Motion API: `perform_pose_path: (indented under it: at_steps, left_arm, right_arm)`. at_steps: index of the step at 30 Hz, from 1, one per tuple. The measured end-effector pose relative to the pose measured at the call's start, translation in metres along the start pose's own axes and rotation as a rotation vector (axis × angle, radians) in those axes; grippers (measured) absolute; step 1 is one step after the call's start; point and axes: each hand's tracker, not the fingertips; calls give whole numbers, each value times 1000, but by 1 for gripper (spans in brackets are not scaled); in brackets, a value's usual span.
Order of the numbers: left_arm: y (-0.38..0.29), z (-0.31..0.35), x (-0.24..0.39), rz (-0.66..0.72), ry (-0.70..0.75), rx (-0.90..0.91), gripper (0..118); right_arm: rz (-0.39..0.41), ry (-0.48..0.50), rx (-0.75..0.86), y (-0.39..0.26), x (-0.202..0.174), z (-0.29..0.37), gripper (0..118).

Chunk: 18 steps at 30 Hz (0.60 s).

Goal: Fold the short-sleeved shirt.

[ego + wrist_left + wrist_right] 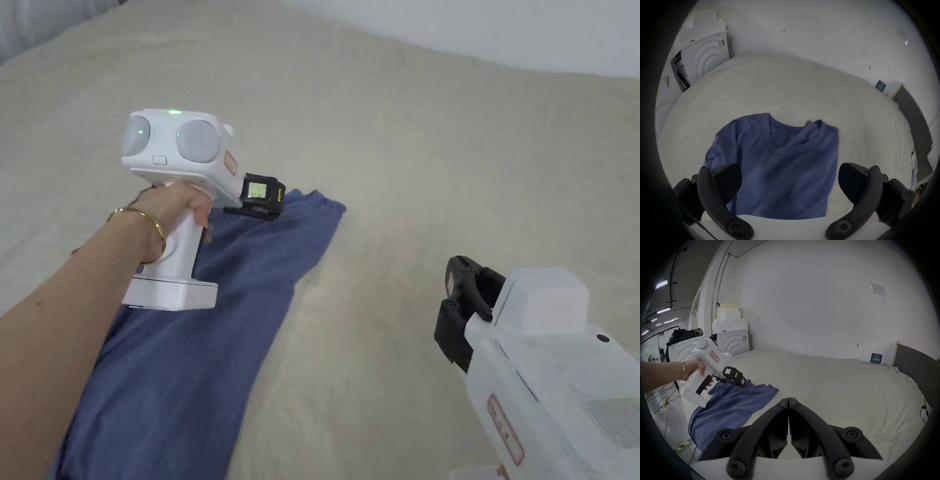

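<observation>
A wide bed covered in a pale beige sheet (450, 156) carries the work, and the blue V-neck short-sleeved cotton shirt (206, 350) lies on its near left part, running from the bed's near edge away toward the collar end. It reads as a long narrow strip: the right side looks already turned in over the body, giving a straight right edge, while on the left a sleeve is bunched and loose. My judgement is that the lengthwise fold is at best half done, with the left side and the crosswise folds left.

The white handheld left gripper (790, 181) hovers over the shirt's chest, its black jaws spread wide with cloth beneath them but nothing between them. The white handheld right gripper (788, 408) hangs above bare sheet, well apart from the shirt, its jaws closed tip to tip on nothing.

The left gripper view gives the V-neck band (769, 142) and the crumpled shoulder at the collar's right, though blur there makes the layering hard to be sure of. The right gripper view gives the hem end draping off the bed's edge toward the floor, and white appliances (732, 342) by the wall. The head view gives the two tools' spacing.
</observation>
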Motion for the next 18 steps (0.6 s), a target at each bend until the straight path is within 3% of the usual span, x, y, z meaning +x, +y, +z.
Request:
perform_pose_path:
  at_steps: [3,5,11,12,14,16,17,18]
  left_arm:
    - [6,-35,5,-4,73,-60,117]
    - [5,-52,6,3,102,-105,110]
    - [-1,-78,11,-39,88,-165,102]
    - [-3,-76,8,-32,72,-158,96]
    - [-8,-69,12,-1,24,-131,77]
    - [-7,-65,11,-15,-2,-120,41]
    - [-7,-64,14,-19,-32,-122,15]
    - [-6,-63,15,5,-82,-133,2]
  right_arm:
    - [0,-11,-12,-6,9,-8,0]
    - [-21,-15,-26,-11,15,-12,0]
    - [-38,-35,-77,-29,27,-20,0]
    - [-40,-39,-88,-31,29,-21,0]
    - [-61,-43,-102,-35,33,-22,0]
    - [-84,-44,-112,-37,36,-21,0]
    - [-89,-44,-112,-37,37,-19,0]
    - [-90,-45,-111,-37,37,-17,0]
